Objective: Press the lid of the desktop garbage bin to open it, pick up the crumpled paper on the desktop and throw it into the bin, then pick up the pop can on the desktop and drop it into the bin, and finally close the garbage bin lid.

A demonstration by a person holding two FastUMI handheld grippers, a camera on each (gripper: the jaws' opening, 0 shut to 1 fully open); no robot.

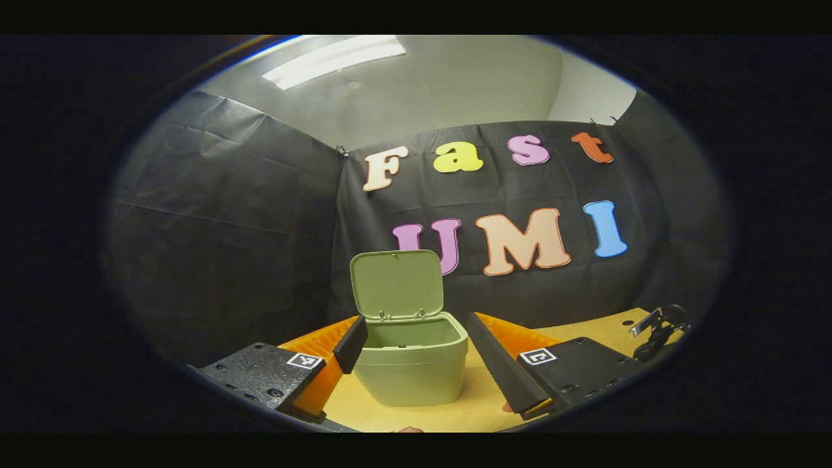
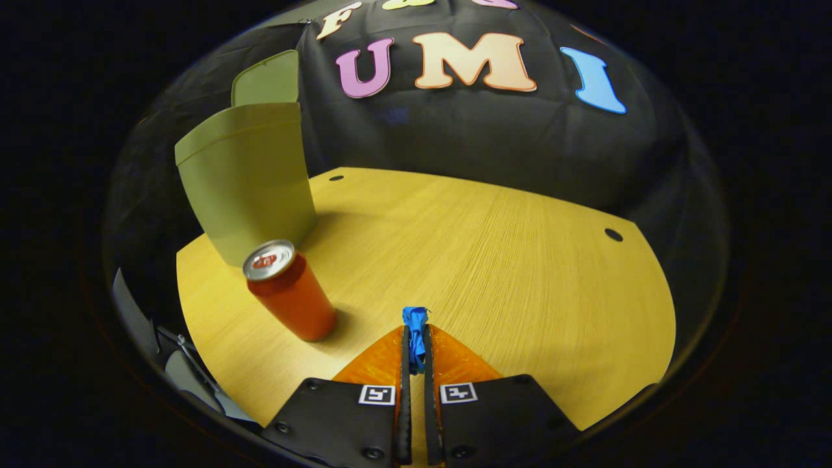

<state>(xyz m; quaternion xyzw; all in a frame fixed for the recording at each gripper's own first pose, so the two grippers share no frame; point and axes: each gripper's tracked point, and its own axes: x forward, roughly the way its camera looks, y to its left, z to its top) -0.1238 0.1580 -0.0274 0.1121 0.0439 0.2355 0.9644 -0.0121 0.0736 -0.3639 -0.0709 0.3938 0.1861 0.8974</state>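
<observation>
Two fingers of the right gripper (image 2: 416,344) lie nearly together at the bottom of the right gripper view, pinching a small blue crumpled paper (image 2: 415,328) whose top pokes out past the tips, just above the light wooden desktop (image 2: 507,260). Left of the fingers and a little farther off stands an upright red pop can with a silver top (image 2: 290,290), apart from them. Beyond the can, at the far left, sits the pale green plastic garbage bin (image 2: 250,179), its lid (image 2: 268,78) raised behind it.

From the left gripper view, the left gripper (image 1: 413,354) is spread wide with nothing between its fingers, which frame the same bin (image 1: 416,364) on either side without touching it. The bin's hinged lid (image 1: 396,284) stands upright at the far rim and the mouth is open. At the far right edge of the desktop (image 1: 585,331) a dark piece of hardware (image 1: 660,328) shows, too small to identify.
</observation>
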